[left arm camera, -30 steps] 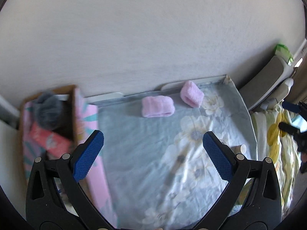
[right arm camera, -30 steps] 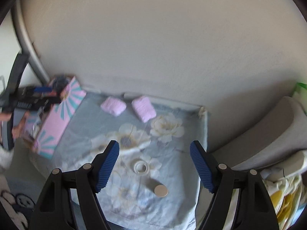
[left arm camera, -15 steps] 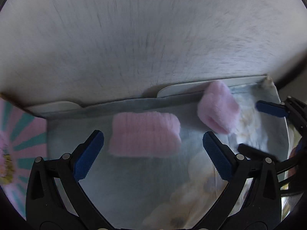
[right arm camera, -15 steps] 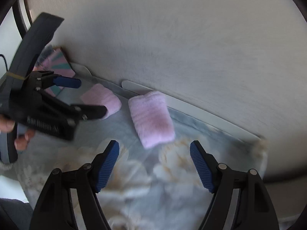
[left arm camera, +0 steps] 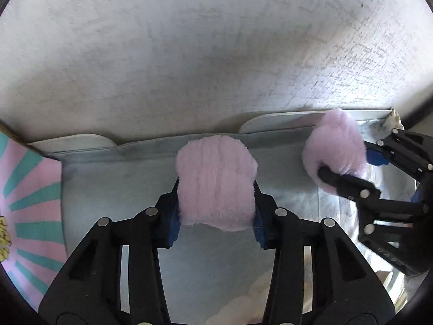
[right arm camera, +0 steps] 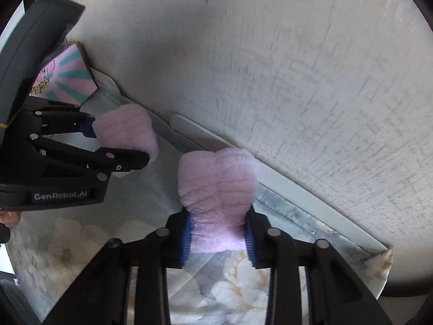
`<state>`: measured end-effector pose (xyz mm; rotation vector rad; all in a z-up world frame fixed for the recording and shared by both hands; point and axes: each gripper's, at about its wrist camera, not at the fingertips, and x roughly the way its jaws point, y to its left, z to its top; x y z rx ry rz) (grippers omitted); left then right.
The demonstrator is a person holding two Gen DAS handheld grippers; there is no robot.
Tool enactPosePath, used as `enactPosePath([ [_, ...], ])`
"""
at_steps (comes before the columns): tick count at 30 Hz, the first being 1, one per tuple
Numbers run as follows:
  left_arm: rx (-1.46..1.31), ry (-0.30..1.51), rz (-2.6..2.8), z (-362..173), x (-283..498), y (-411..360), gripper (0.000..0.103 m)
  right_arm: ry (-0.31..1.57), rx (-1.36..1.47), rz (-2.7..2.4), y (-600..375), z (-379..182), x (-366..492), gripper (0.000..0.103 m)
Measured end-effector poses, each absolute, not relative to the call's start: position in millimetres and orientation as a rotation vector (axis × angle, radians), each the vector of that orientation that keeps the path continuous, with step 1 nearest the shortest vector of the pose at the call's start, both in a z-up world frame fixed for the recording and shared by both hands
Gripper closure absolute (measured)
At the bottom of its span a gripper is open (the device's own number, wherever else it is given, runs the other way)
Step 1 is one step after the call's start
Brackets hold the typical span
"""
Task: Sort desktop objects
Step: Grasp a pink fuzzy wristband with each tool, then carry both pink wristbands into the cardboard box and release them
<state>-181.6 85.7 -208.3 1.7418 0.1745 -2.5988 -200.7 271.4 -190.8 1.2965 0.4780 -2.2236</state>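
Note:
Two fluffy pink rolled cloths lie at the far edge of a grey flowered tablecloth (left arm camera: pixel 113 189), close to the wall. My left gripper (left arm camera: pixel 215 224) is shut on the left pink cloth (left arm camera: pixel 215 184), squeezing its sides. My right gripper (right arm camera: pixel 217 239) is shut on the right pink cloth (right arm camera: pixel 216 189). In the left wrist view the right gripper (left arm camera: pixel 349 168) holds its cloth (left arm camera: pixel 335 146) at the right. In the right wrist view the left gripper (right arm camera: pixel 108 143) holds its cloth (right arm camera: pixel 127 132) at the left.
A pink box with teal rays (left arm camera: pixel 29 205) stands at the left end of the table, also in the right wrist view (right arm camera: pixel 67 81). A textured white wall (left arm camera: pixel 216 54) rises just behind the cloths. White table edge strips (right arm camera: pixel 284 178) run along the wall.
Both grippers have moved forward to the wall side and closed on the pink cloths, which were lying free between open jaws half a second ago.

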Motion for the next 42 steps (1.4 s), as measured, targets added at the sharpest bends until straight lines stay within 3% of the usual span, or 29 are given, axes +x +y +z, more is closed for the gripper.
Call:
enactPosePath([
  [8, 1.747, 0.191, -2.625, -166, -150, 86, 0.065, 0.373, 1.318, -2.266, 278, -143, -179, 0.080],
  [14, 1.710, 0.075, -2.654, -116, -116, 84, 0.065, 0.307, 1.367, -2.340, 274, -94, -164, 0.080],
  [23, 1.664, 0.223, -2.716, -59, -87, 39, 0.065, 0.253, 1.318, -2.329, 241, -37, -140, 0.080],
  [31, 1.584, 0.253, -2.708, -29, -45, -1, 0.065, 0.330, 1.224, -2.289, 210, 4, -106, 0.080],
  [42, 1.455, 0.270, -2.618, 10, -2, -71, 0.064, 0.398, 1.125, -2.159, 127, 17, -97, 0.080],
])
